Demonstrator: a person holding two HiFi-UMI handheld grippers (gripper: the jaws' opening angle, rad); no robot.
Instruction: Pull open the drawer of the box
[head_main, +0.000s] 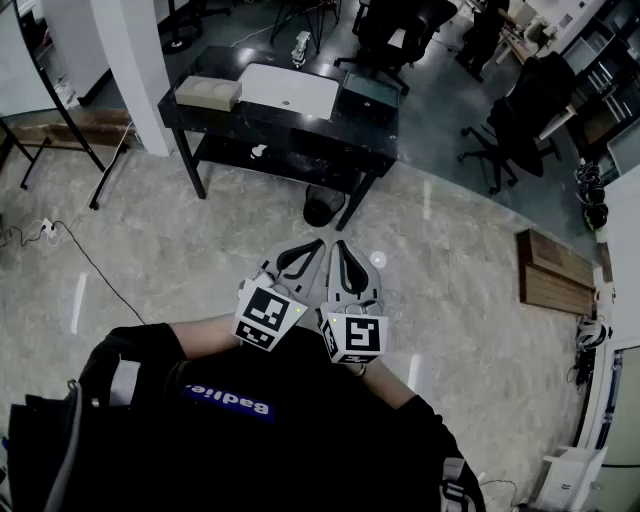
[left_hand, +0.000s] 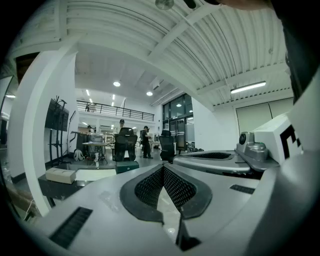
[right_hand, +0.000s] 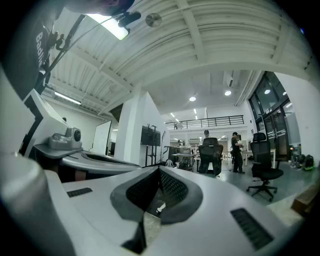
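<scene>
Both grippers are closed and empty, held low in the frame, well apart from the box.

At lower centre of the head view, the left gripper and right gripper lie side by side over the pale floor, each with its jaws pressed together on nothing. Farther up the frame stands a black tabletop. The beige box sits at its left end, a white panel lies beside it, and a dark green case sits at the right end.

Hand-held grippers, jaws seemingly together
</scene>
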